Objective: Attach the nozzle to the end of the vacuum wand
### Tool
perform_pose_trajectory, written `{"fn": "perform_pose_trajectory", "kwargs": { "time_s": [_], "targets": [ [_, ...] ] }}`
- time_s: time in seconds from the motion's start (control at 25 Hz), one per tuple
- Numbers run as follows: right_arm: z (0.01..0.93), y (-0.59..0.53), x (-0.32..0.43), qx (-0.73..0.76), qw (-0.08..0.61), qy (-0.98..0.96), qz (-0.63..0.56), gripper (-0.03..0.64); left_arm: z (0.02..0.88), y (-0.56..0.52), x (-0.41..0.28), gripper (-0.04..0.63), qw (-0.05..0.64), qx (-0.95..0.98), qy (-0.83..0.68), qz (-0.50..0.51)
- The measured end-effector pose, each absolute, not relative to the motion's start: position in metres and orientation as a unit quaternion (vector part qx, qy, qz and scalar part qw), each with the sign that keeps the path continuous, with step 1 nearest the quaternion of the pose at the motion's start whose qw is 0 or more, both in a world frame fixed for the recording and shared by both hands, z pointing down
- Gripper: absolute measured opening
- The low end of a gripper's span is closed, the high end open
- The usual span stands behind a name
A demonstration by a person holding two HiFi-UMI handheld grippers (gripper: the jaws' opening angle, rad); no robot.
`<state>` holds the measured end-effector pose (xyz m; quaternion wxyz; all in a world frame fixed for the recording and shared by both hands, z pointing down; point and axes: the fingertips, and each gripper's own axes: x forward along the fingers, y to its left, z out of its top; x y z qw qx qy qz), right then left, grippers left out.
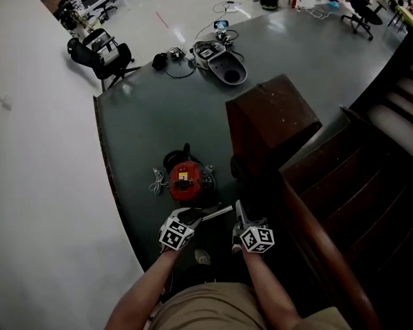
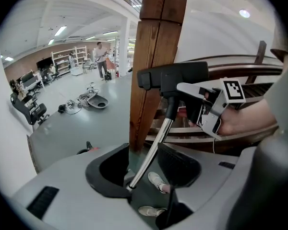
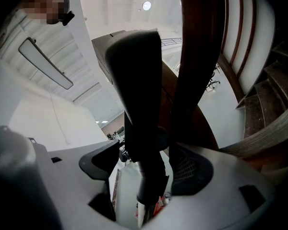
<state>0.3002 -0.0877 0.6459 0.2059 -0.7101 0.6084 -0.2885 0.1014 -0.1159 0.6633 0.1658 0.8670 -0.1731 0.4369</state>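
Observation:
The chrome vacuum wand (image 2: 156, 145) rises from between the jaws of my left gripper (image 2: 143, 169) to the black floor nozzle (image 2: 173, 75) seated on its top end. It lies against the left pad with a gap on its other side, and its lower end is hidden behind that jaw. My right gripper (image 2: 189, 104) is at the nozzle's neck. In the right gripper view the nozzle (image 3: 134, 71) stands between the wide jaws of the right gripper (image 3: 146, 169), and the pads are off it. In the head view both grippers, left (image 1: 189, 218) and right (image 1: 239, 215), flank the wand (image 1: 218, 213).
A red canister vacuum (image 1: 186, 182) sits on the dark floor just ahead. A wooden newel post (image 1: 272, 115) and a curved handrail (image 1: 323, 253) with stairs (image 1: 378, 177) are close on the right. Cables and other gear (image 1: 224, 64) and an office chair (image 1: 100, 53) stand farther off.

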Motion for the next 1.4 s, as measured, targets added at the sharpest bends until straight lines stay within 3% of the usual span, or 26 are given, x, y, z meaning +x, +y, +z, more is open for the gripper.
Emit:
{"fn": "perform_pose_trajectory", "kwargs": {
  "time_s": [0.44,0.64,1.12,1.4],
  "targets": [
    [0.636,-0.047,0.303,-0.718,0.144,0.618,-0.285,0.305,0.624,-0.122,0.072,0.178,0.195,0.891,-0.219,0.347],
    [0.61,-0.02,0.286,-0.728,0.147,0.596,-0.307,0.305,0.578,-0.108,0.035,0.178,0.19,0.914,-0.226,0.279],
    [0.469,0.042,0.224,-0.736,0.143,0.622,-0.225,0.305,0.481,-0.067,-0.077,0.178,0.134,0.958,-0.206,0.149],
    [0.394,0.068,0.168,-0.717,0.144,0.654,-0.196,0.304,0.445,-0.042,-0.133,0.176,0.154,0.953,-0.244,0.09]
  ]
}}
